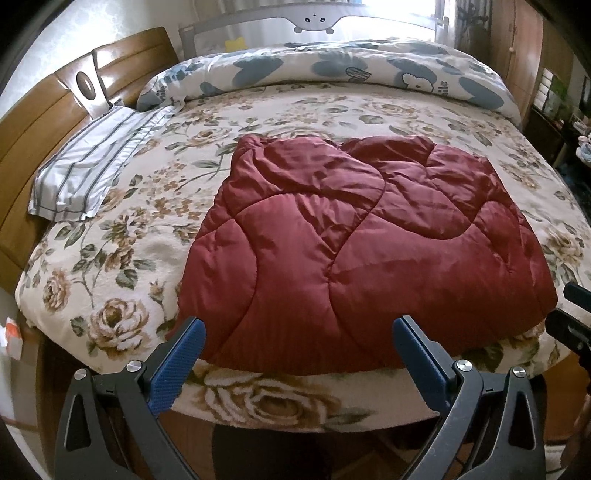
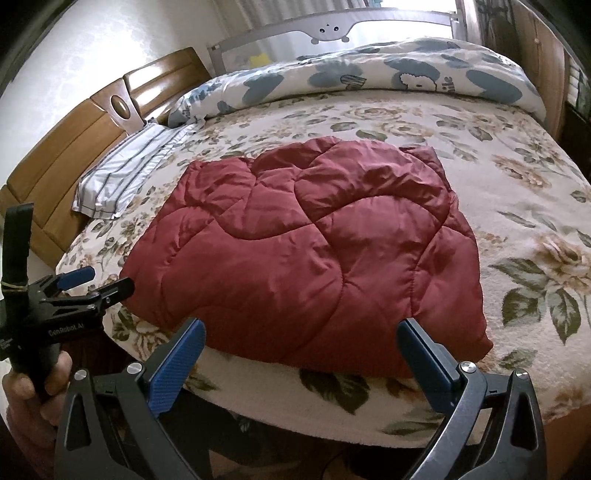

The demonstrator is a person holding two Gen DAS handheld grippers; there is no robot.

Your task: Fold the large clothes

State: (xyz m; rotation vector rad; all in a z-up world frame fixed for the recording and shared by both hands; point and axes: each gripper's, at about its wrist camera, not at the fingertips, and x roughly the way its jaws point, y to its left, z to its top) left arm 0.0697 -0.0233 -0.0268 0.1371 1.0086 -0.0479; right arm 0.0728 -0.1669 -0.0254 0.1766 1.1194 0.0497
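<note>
A dark red quilted garment [image 1: 351, 243] lies folded in a rough rectangle on the floral bedspread [image 1: 122, 258], its near edge at the bed's front edge. It also shows in the right wrist view [image 2: 310, 254]. My left gripper [image 1: 299, 328] is open and empty, held just in front of the garment's near edge, apart from it. It also shows at the left of the right wrist view [image 2: 99, 282]. My right gripper [image 2: 301, 330] is open and empty, in front of the garment's near right part. Its black body shows at the right edge of the left wrist view [image 1: 570, 321].
A striped pillow [image 1: 88, 173] lies by the wooden headboard [image 1: 37, 122] on the left. A rolled blue-and-white duvet [image 1: 332, 70] lies along the far side, with a grey bed rail [image 1: 314, 18] behind it. Wooden cabinets [image 1: 524, 48] stand at the right.
</note>
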